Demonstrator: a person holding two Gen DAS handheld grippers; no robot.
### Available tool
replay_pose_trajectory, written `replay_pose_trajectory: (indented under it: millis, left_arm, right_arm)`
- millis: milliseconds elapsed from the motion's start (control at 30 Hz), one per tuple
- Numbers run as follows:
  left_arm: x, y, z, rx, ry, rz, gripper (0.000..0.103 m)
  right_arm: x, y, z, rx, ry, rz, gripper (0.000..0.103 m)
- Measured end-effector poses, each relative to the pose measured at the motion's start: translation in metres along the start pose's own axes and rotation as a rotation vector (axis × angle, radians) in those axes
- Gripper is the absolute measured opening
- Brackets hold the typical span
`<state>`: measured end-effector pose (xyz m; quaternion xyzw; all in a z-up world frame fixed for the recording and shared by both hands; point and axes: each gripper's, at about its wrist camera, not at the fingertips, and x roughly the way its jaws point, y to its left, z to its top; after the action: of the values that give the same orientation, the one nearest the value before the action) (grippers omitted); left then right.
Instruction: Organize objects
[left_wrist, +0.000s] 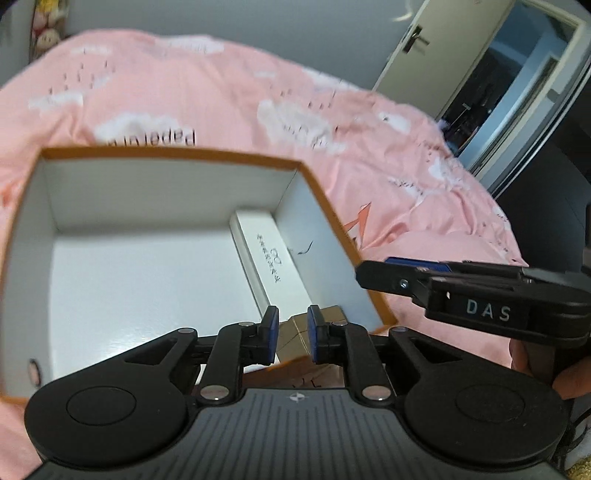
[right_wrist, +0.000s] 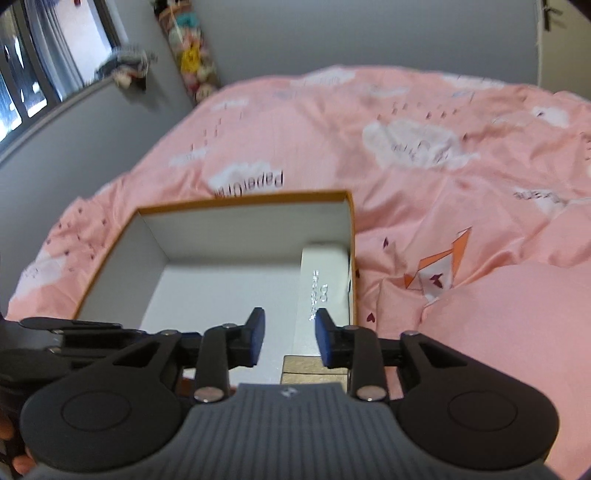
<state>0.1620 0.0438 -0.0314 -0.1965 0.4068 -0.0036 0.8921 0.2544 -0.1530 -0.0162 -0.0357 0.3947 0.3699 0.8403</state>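
While parked over the near rim, sees the left gripper (left_wrist: 291, 334) narrowly parted, holding nothing, above the near right corner of the orange-edged box (left_wrist: 177, 152). Lots of bare white floor inside that box toward 10 and 11 o'clock; walls close in at 12 and 2 o'clock. Long white carton (left_wrist: 271, 266) lying flat along the right inner wall, running from just ahead of the fingertips toward 12 o'clock. Small tan box (left_wrist: 295, 339) directly under and between the blue pads (left_wrist: 272, 334), tucked in the corner, touching the carton's near end. Right gripper (left_wrist: 373, 273) entering at 3 o'clock, just outside the box's right rim; cannot tell its opening from this side.

From the right wrist: right gripper (right_wrist: 289, 338) moderately parted, empty, over the same near right corner. White carton (right_wrist: 325, 280) ahead at 12 to 1 o'clock, tan box (right_wrist: 314, 365) below the right pad. Pink bedspread (right_wrist: 461, 206) open all around the box from 1 to 4 o'clock.
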Motion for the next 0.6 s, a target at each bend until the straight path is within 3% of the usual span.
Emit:
replay_pose_trajectory:
  millis: [233, 400, 600]
  left_arm:
    - [-0.049, -0.001, -0.026, 0.051, -0.034, 0.013, 0.018]
    - [-0.070, 0.010, -0.048, 0.017, 0.004, -0.044, 0.017]
    - [-0.070, 0.010, -0.080, 0.066, 0.099, -0.031, 0.017]
  right_arm:
    - [-0.047, 0.008, -0.042, 0.049, -0.054, -0.008, 0.046]
    - [-0.067, 0.012, -0.075, 0.072, -0.030, -0.021, 0.047]
    - [-0.083, 0.017, -0.113, 0.092, 0.029, -0.011, 0.051]
